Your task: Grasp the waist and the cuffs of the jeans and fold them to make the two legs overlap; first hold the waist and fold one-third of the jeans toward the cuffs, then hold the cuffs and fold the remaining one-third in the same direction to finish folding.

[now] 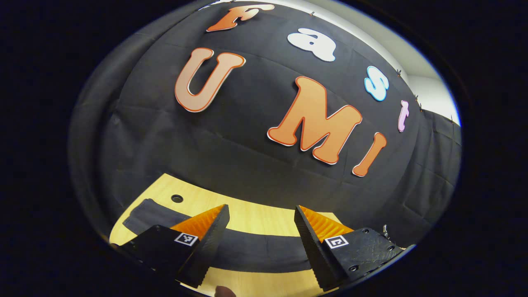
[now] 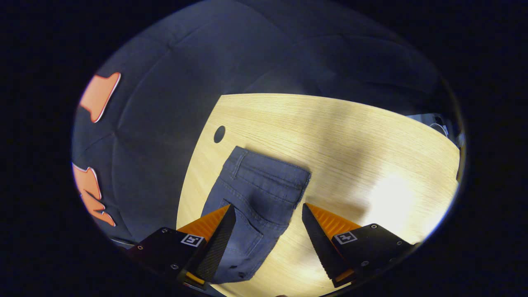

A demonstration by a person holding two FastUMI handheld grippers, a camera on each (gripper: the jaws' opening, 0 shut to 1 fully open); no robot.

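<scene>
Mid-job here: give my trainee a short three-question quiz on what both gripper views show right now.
1. True or false: the right gripper has its jaws shut on the dark blue denim jeans.
2. What does the garment lie on?
3. Near the waistband's corner, the tabletop has: A) a round hole B) a metal clip C) a cup.

Key:
1. False; both the right and the left gripper are open, above the cloth.
2. The light wooden table.
3. A, the round hole.

Count: one pair of jeans (image 2: 258, 198), lower centre of the right gripper view. One wooden table (image 2: 350, 136), with one round hole (image 2: 219, 134) at left. Two grippers: left gripper (image 1: 260, 231), right gripper (image 2: 268, 229), lower centre of their views.
</scene>
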